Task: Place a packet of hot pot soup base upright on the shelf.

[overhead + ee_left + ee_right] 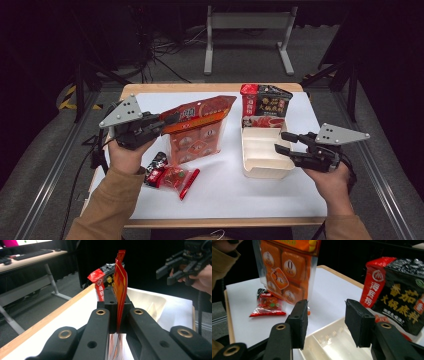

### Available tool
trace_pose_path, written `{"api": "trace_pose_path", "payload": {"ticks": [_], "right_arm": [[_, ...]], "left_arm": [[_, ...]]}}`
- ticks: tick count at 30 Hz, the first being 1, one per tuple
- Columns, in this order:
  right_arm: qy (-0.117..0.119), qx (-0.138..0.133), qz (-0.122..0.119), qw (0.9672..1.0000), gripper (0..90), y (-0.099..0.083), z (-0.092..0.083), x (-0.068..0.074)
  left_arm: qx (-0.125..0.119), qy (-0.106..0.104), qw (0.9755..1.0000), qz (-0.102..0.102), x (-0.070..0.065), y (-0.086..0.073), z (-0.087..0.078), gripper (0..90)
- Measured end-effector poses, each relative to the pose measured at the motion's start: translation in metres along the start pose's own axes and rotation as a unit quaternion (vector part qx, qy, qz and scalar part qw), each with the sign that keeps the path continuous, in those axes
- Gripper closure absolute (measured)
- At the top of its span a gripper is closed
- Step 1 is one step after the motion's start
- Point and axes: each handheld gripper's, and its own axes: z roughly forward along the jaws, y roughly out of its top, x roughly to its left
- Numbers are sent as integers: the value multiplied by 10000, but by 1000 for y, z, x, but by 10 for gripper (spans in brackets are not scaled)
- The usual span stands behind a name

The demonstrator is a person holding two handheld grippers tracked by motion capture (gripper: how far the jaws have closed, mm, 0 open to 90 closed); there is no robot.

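- Orange snack bag [200, 131]: we see it lifted off the table [225, 195], pinched at its top edge by the left hand-held gripper [167, 120].
- Right hand-held gripper [284, 141]: jaws apart, holding nothing, hovering over the white tray [262, 167].
- Small red packets [170, 176] lie below the bag.

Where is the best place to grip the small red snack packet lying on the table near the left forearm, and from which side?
Probably the crimped end seam of the small red snack packet, approached from above: it lies flat on the white table, so only thin edges offer purchase. The free right claw is open above the white tray.
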Motion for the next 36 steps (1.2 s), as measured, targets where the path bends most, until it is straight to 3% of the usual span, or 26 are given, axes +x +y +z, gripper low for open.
{"api": "trace_pose_path", "payload": {"ticks": [8, 11, 16, 18, 21, 28, 36], "right_arm": [[259, -28, -211, 9994, 492, 27, 4, 9], [379, 10, -336, 9987, 484, 39, 10, 15], [485, -21, -483, 9977, 464, 49, 18, 22], [521, -45, -516, 9973, 461, 51, 20, 24], [609, -68, -605, 9963, 458, 57, 26, 28], [859, -160, -719, 9936, 471, 66, 38, 36], [1193, -45, -837, 9893, 504, 73, 55, 46]], "left_arm": [[39, -357, 9992, 150, -9, 6, -3, 900], [23, -582, 9980, 260, -12, 8, -4, 900], [4, -763, 9966, 317, -17, 10, -5, 900], [-25, -847, 9954, 456, -21, 11, -6, 900], [-33, -994, 9938, 504, -25, 12, -5, 900], [13, -1165, 9915, 586, -33, 13, -2, 900], [-14, -1367, 9887, 610, -35, 12, 2, 900]]}}
